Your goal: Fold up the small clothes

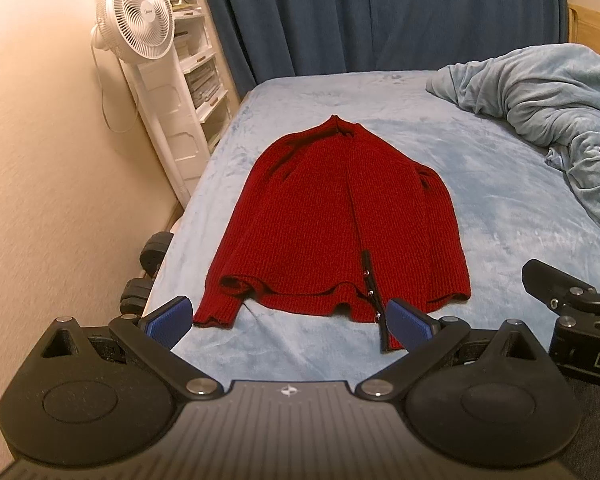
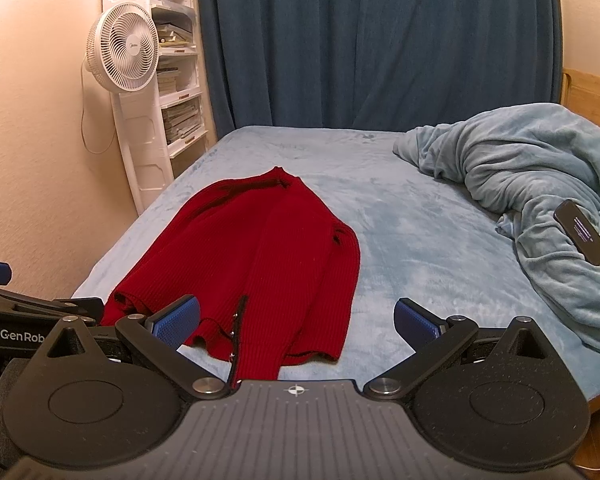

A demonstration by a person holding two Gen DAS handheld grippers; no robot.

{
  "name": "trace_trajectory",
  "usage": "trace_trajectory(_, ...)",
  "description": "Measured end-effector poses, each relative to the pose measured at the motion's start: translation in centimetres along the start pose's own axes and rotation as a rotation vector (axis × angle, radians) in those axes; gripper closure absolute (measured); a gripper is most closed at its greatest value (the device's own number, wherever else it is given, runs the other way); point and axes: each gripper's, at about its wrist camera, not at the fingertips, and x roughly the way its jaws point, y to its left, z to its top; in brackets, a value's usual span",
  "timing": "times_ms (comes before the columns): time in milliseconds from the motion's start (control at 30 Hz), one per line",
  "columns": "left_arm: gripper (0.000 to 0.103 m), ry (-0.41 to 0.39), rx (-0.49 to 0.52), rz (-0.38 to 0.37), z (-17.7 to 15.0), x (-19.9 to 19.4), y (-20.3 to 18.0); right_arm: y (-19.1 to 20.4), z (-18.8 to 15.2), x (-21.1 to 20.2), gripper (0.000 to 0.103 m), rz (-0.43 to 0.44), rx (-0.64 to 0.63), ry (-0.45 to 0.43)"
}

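Note:
A red knitted cardigan [image 1: 332, 216] lies flat on the light blue bed [image 1: 480, 208], collar far, hem near, sleeves folded in. A black button strip runs down its front. My left gripper [image 1: 288, 320] is open and empty, just in front of the hem, its right pad at the strip's lower end. My right gripper [image 2: 296, 320] is open and empty, over the hem's right part of the cardigan [image 2: 268, 256]. The right gripper's body shows in the left wrist view [image 1: 572, 300].
A crumpled light blue blanket [image 2: 520, 176] lies at the bed's right with a dark phone [image 2: 580, 236] on it. A white fan [image 1: 134, 20] and white shelves [image 2: 176, 92] stand by the left wall. Blue curtain [image 2: 380, 40] behind. Dumbbells [image 1: 152, 256] lie beside the bed.

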Motion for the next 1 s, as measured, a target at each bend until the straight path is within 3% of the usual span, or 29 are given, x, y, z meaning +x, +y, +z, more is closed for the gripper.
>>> trace_trajectory(1000,0.0,0.026,0.013,0.004,0.01,0.94,-0.4,-0.17,-0.15,0.37,0.001,-0.01,0.012,0.009)
